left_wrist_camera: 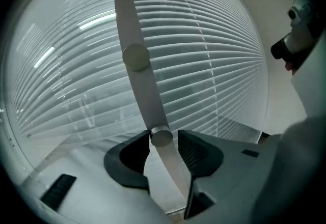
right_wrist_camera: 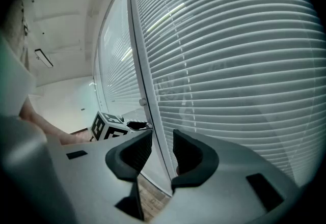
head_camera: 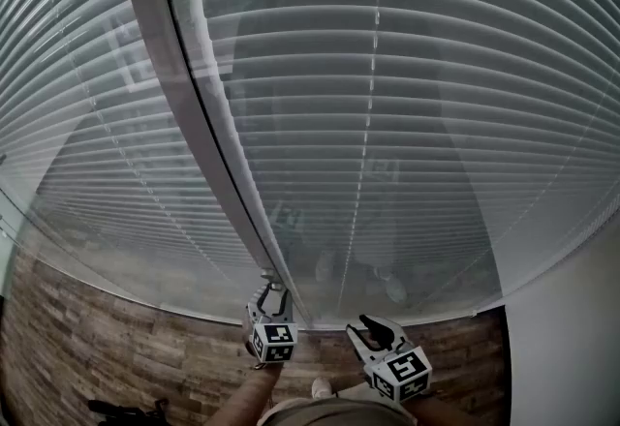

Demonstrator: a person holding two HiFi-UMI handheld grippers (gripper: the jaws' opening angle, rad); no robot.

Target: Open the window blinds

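The left gripper (left_wrist_camera: 164,135) is kept wide around the round knob (left_wrist_camera: 162,138) on the frame strip (left_wrist_camera: 143,90). The knob looks hard and probably slippery, so it should be pinched by its sides. The light, fragile blinds (head_camera: 417,124) hang on both sides of the strip. The right gripper (head_camera: 368,323) is closed and empty.

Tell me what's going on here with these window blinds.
A person faces the window blinds with tongs in each hand. The left tongs are open around a small round knob on the vertical frame post, one side touching it, not clamped. The right tongs hover beside the post, shut, holding nothing. The slats look closed.
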